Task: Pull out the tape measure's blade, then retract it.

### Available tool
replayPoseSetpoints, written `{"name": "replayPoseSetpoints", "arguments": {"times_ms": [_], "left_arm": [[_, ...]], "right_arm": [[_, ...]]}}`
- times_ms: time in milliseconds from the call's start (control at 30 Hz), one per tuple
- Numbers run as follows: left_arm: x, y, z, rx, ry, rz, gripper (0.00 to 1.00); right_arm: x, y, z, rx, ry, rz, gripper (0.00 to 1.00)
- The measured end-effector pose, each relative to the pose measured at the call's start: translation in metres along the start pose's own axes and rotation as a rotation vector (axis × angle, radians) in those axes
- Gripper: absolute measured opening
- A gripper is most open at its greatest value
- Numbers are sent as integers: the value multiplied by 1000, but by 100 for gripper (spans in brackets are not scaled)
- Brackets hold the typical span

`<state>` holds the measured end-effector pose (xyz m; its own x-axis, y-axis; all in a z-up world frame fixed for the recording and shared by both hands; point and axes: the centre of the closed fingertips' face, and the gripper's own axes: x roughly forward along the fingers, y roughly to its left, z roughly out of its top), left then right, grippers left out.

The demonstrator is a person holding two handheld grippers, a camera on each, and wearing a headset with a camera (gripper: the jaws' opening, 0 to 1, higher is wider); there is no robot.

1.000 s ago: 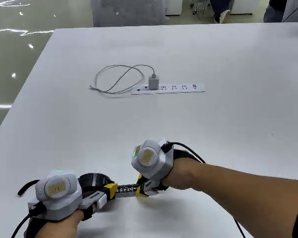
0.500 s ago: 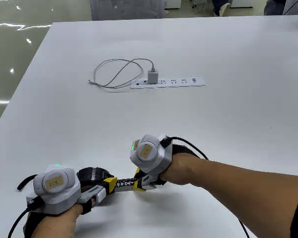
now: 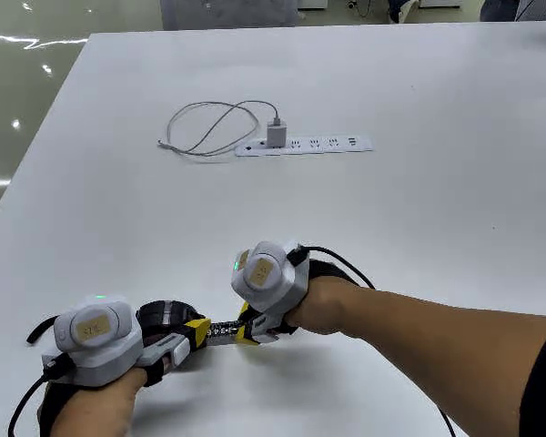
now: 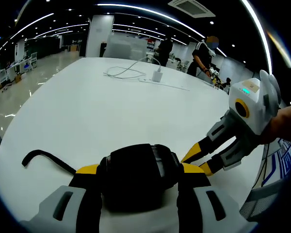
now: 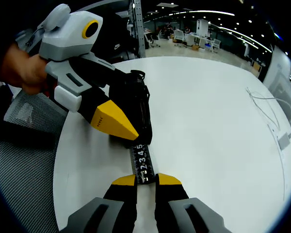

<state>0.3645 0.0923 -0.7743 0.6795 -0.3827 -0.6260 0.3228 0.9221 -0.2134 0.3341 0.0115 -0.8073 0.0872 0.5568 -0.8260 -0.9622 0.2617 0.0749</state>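
The left gripper (image 4: 138, 169) has its fingers closed tight on the black tape measure (image 4: 138, 187), with one yellow tip on each side of the case. The right gripper (image 5: 144, 180) has its fingers pinched narrow on the end of the blade (image 5: 141, 162). A short bit of blade is out. It runs flat from the case to the right gripper's tips. Both grippers are close together at the near edge of the white table (image 3: 419, 209).

Farther back on the table lie a white power strip (image 3: 314, 144) with a charger (image 3: 277, 135) plugged in, and a looped cable (image 3: 205, 132). Beside the table the floor (image 3: 18, 91) is shiny.

The right gripper view shows the numbers 2, 3, 4, 5 on the blade, and a grey mesh chair (image 5: 24, 141) past the table edge. The left gripper view shows a black strap (image 4: 43, 158) lying on the table by the case, and people (image 4: 203, 51) standing far off.
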Motion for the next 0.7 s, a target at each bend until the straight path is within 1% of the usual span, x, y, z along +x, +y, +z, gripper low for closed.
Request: {"name": "replayPoseSetpoints", "arguments": {"times_ms": [233,433,700], "left_arm": [[0,0,0,-2,2,-7,58],[0,0,0,-1,4,-11,58],[0,0,0,1,5,-12,58]], "right_arm": [[3,1,4,6,-18,8,10],[4,2,6,-1,-20,10,10],[6,2,9,9,-26,15,10]]}}
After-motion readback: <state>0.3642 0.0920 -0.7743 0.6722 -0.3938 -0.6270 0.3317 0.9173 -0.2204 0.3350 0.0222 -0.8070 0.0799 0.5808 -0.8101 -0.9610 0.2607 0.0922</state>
